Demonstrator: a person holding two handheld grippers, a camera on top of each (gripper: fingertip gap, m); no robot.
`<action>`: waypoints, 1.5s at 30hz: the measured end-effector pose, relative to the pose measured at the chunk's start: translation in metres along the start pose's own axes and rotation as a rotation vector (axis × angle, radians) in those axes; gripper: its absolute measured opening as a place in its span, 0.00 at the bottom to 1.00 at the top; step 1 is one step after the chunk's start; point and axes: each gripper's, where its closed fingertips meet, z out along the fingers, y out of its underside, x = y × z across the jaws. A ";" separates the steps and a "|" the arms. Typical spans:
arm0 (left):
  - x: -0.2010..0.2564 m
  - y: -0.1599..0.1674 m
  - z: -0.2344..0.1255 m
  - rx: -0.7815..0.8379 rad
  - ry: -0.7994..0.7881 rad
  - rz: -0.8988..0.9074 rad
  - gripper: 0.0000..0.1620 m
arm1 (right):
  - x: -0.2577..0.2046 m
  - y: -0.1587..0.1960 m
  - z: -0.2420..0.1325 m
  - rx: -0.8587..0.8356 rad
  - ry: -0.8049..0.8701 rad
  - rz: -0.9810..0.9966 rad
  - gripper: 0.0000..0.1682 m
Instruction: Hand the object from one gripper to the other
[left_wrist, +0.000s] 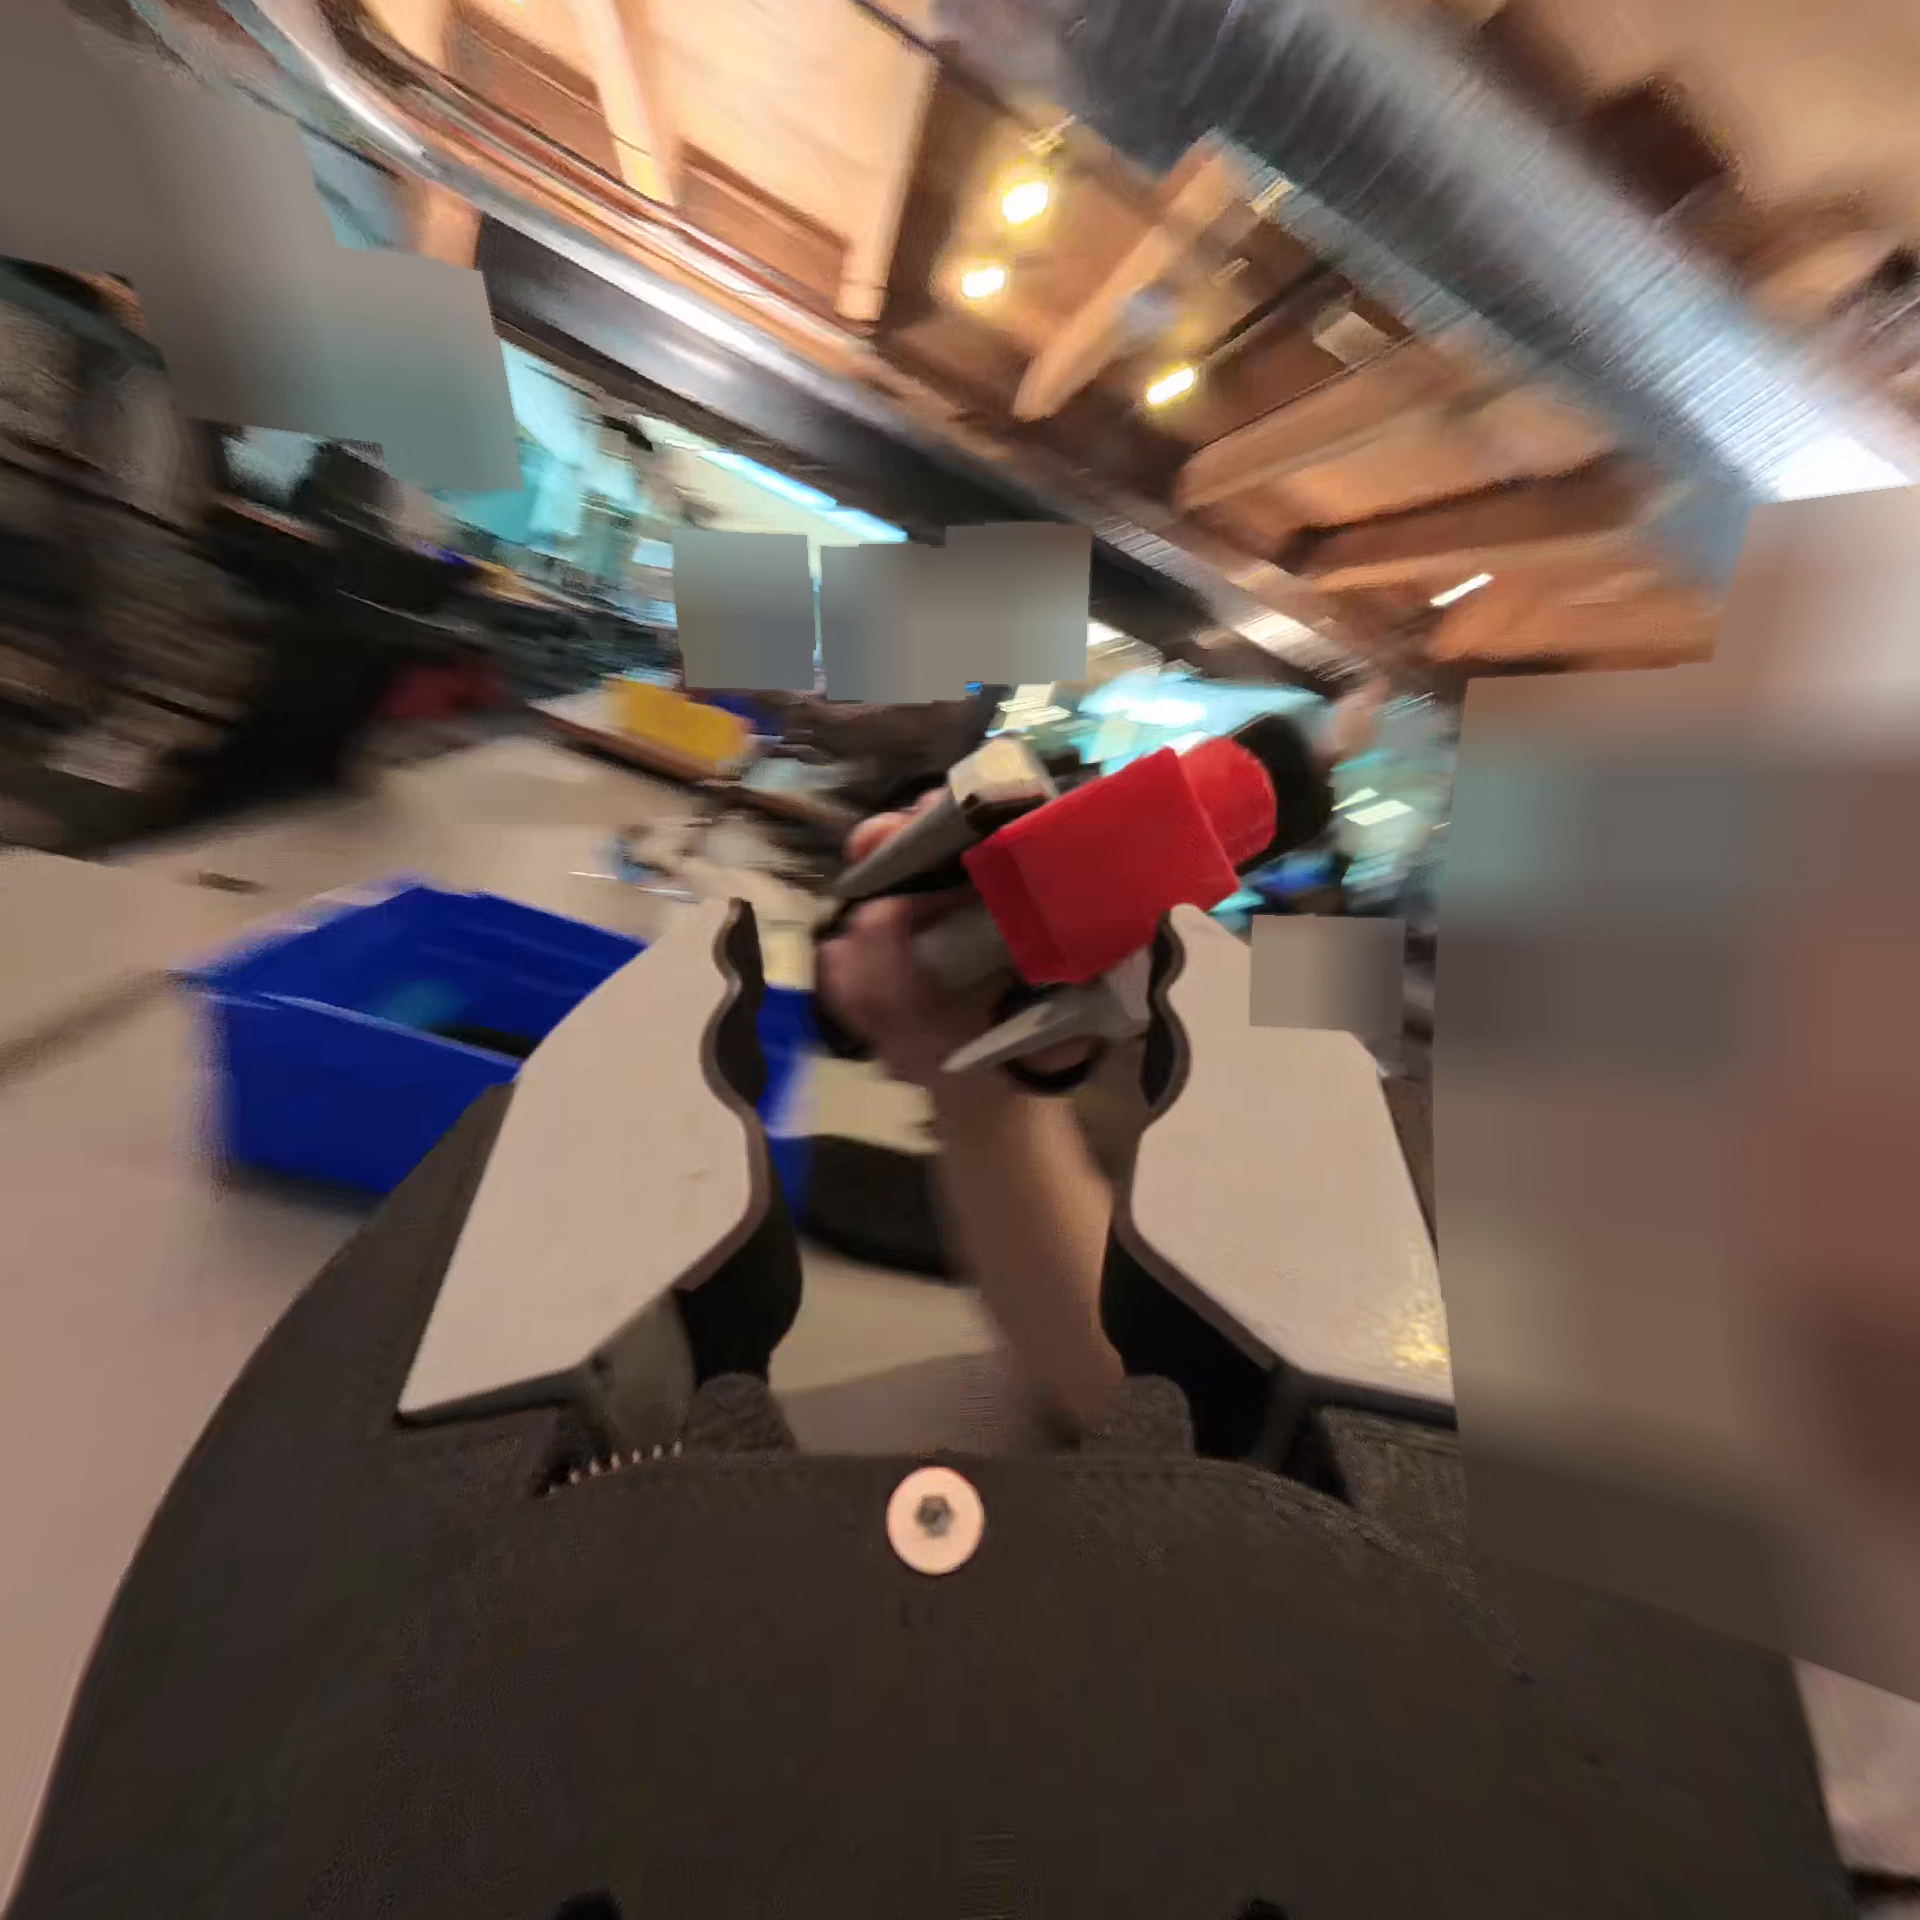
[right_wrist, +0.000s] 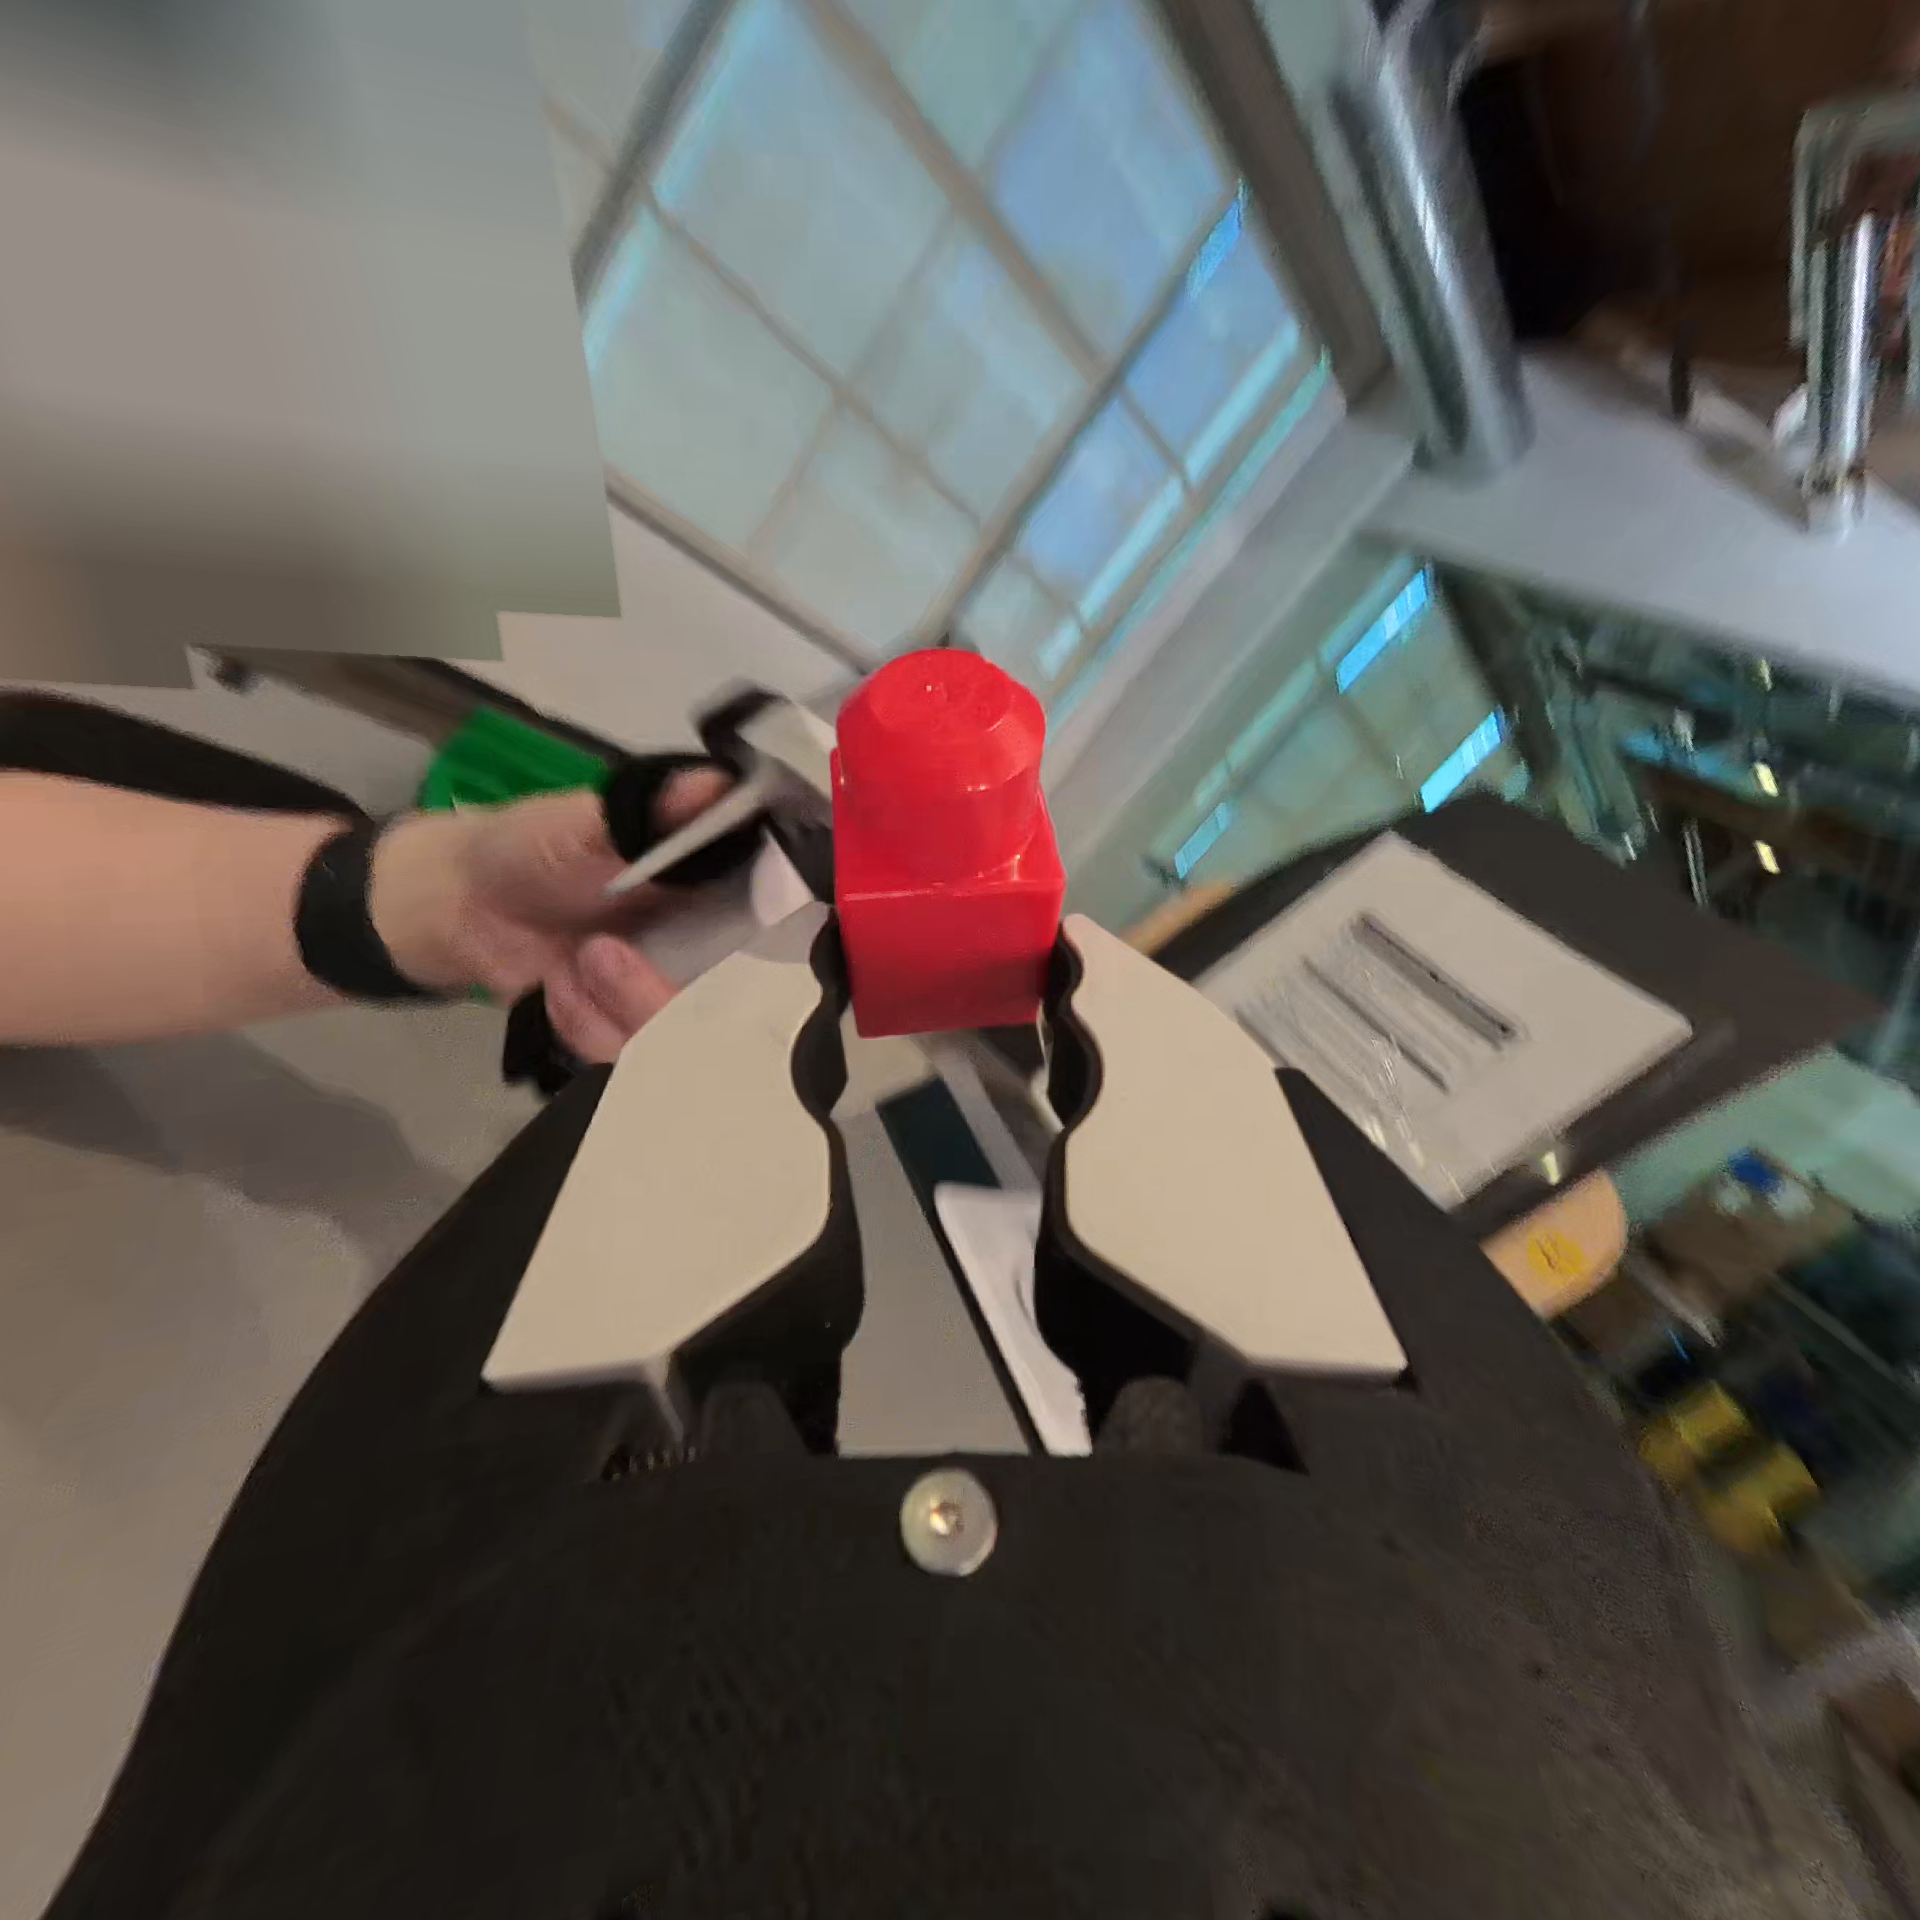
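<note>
right tongs (right_wrist: 948, 971) have the red block (right_wrist: 940, 883) pinched at the very tips, both wavy pads pressed against the square base, the round stud on top poking out free ahead. it's held up in the air, well off the table (left_wrist: 125, 1195).

swing to the left wrist view and the left tongs (left_wrist: 951, 997) are spread wide with nothing between them, and the red block (left_wrist: 1101, 868) is just past their tips, leaning toward the right-hand finger. the person's hand (left_wrist: 914, 997) working the other tool sits right behind it. a blue bin (left_wrist: 343, 1039) sits on the table off to the left.

now, handling: this looks like hard moulded plastic, hollow i'd guess, so light and stiff, no give at all and not fragile. the faces are smooth and glossy, so it could twist or slip under a shallow pinch. the base's pinched sides are taken, which leaves the stud or the base's two free flat faces. i'd go for the flat faces, square on, since the round stud invites rolling. the picture is smeared, so exact gaps are hard to call.
</note>
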 end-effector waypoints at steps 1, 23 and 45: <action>-0.006 -0.002 -0.004 -0.034 -0.124 0.179 0.46 | 0.005 0.010 -0.001 -0.102 0.024 -0.011 0.22; 0.033 -0.046 -0.024 0.173 -0.319 0.452 0.17 | 0.002 -0.015 0.006 0.003 0.059 0.070 0.22; 0.027 -0.028 -0.025 -0.052 -0.312 0.477 0.29 | 0.079 0.034 -0.076 -0.192 0.188 0.493 0.01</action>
